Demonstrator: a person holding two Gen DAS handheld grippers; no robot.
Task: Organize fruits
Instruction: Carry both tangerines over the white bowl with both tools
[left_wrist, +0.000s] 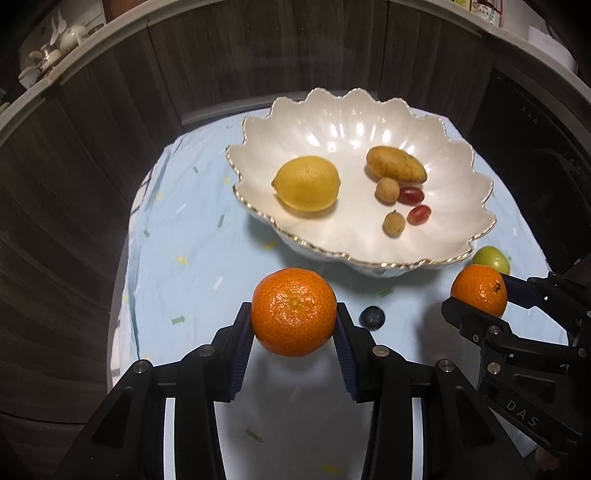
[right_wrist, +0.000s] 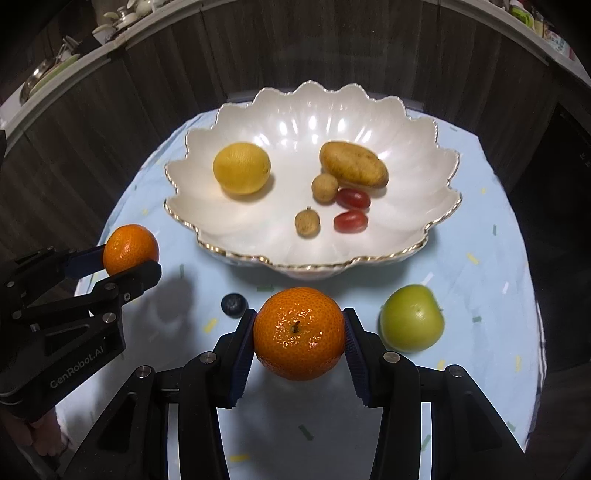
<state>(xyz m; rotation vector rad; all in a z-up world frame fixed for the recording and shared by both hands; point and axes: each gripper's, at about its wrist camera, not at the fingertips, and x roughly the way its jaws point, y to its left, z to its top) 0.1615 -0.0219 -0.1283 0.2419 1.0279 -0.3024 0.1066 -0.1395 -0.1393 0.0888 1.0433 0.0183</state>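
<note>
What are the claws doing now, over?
Left claw shut on one tangerine; right claw shut on other tangerine. Both short of the bowl. Blueberry and green apple on the cloth. Nothing blocking.

pale blue tablecloth (right_wrist: 480, 280), dark wood-grain panels (left_wrist: 92, 184), shelf crockery (left_wrist: 55, 48)

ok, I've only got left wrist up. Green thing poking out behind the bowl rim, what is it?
Observer: A whole green apple. It's on the blue cloth, just right of the right gripper and apart from the scalloped bowl.
Operator: Is right's grip on its mandarin centred?
Observer: Yes. In the right wrist view both pads press the mandarin at about its widest part, with the stem facing the camera.
</note>
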